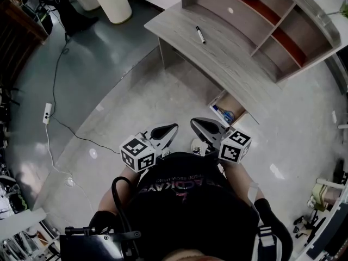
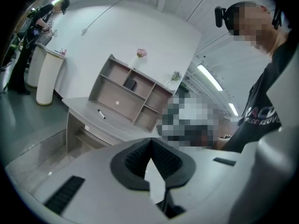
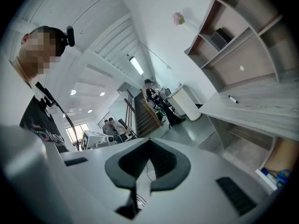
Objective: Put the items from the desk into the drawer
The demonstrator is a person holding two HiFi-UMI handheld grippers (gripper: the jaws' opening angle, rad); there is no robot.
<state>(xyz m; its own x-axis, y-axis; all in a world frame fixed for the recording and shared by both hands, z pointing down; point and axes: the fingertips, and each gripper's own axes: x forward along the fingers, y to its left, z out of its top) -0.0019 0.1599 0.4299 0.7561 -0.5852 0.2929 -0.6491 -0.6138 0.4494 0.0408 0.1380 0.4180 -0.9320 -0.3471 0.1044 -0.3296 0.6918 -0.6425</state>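
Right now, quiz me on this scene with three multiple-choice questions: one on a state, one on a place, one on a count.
1. The drawer of the desk is: A shut, B open, C lifted out.
2. The marker lies: A in the drawer, B on top of the desk, C under the desk.
3. Markers on the desk: A three, B two, C one.
Answers: 1 B, its inside shows in the head view; 2 B, it rests on the grey top; 3 C, only one is seen there.
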